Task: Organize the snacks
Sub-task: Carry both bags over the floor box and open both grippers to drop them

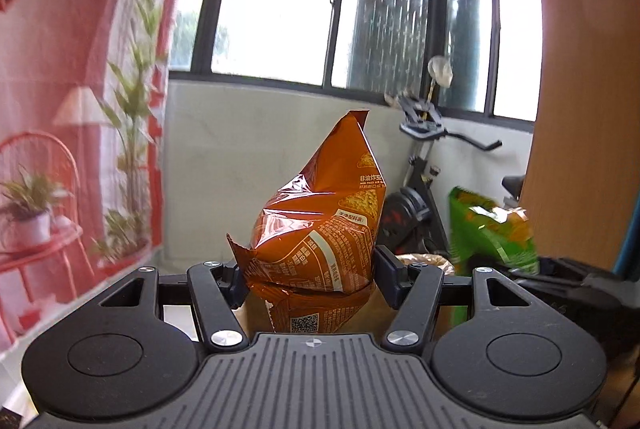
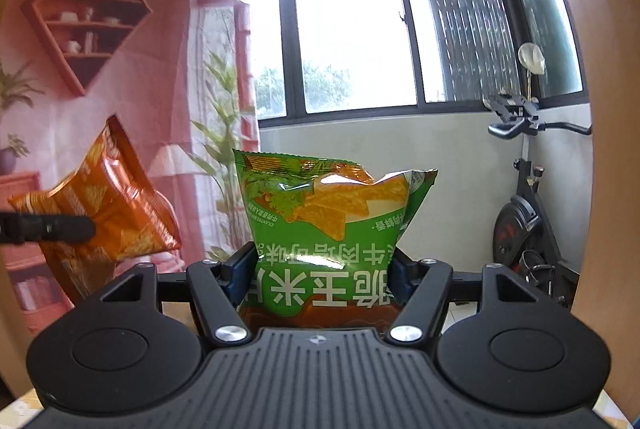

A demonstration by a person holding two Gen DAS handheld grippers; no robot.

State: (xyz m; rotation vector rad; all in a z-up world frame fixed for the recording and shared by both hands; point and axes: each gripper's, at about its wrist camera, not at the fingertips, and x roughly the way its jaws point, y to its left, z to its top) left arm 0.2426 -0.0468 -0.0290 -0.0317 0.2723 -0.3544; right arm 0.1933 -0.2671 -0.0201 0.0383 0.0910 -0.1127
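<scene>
The orange snack bag [image 1: 320, 225] is held upright between the fingers of the left tool [image 1: 310, 279], its crinkled lower part pinched from both sides and its pointed sealed corner raised above. The left tool is clenched on this bag, with the jaws pressed into the foil at about half their spread. The bag's surface is glossy and creased, printed with white text panels and a QR code near the bottom.

The green corn chip bag [image 2: 332, 225] is gripped in the same way by the right tool [image 2: 324, 277], whose jaws are closed against the bag's lower half. The bag is puffed and shiny, with triangular yellow chips and coriander leaves pictured on it, and its large white characters are seen upside down.

From the right wrist view, the orange bag is seen to the left, well apart from the green one. An exercise bike [image 2: 524, 213] is seen by the window [image 2: 344, 37].
</scene>
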